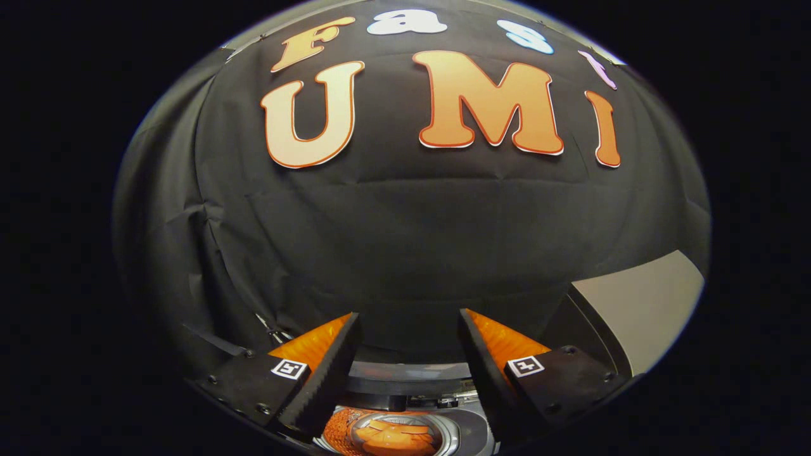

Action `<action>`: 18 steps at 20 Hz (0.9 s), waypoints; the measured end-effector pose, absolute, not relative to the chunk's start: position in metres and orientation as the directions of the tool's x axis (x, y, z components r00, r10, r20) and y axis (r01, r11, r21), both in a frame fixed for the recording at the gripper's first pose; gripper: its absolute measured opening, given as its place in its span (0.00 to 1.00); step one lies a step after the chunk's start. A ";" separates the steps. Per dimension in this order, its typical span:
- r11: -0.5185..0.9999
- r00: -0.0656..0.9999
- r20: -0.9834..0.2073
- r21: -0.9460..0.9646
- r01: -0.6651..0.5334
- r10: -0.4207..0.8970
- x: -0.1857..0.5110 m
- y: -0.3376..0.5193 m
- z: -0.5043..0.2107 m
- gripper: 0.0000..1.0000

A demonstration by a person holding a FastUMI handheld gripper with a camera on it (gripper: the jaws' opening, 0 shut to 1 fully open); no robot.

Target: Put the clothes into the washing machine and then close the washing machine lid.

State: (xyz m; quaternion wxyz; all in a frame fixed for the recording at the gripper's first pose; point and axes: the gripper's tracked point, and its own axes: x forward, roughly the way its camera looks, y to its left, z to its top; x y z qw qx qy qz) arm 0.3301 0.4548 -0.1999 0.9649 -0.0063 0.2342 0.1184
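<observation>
My gripper (408, 326) stands open, its two orange-backed fingers (320, 364) spread wide with nothing between them, pointing at the black cloth wall. Low down between the fingers shows the washing machine (437, 380), its grey top rim and round drum opening seen from above. Orange clothing (386, 437) lies inside the drum. The grey raised lid (640, 310) stands up to the right of the right finger.
The black cloth wall (405, 240) spans the whole space ahead of the fingers. A thin cable or rod (269, 326) runs down the cloth just left of the left finger.
</observation>
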 end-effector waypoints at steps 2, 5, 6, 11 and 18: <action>0.971 0.861 -0.454 0.042 -0.235 0.228 0.317 0.453 -0.201 0.99; 0.971 0.858 -0.461 0.040 -0.235 0.226 0.303 0.449 -0.204 0.99; 0.971 0.857 -0.463 0.039 -0.235 0.226 0.297 0.448 -0.205 0.99; 0.971 0.862 -0.453 0.035 -0.238 0.228 0.267 0.444 -0.213 0.99; 0.971 0.817 -0.540 0.005 -0.239 0.203 0.203 0.426 -0.274 0.99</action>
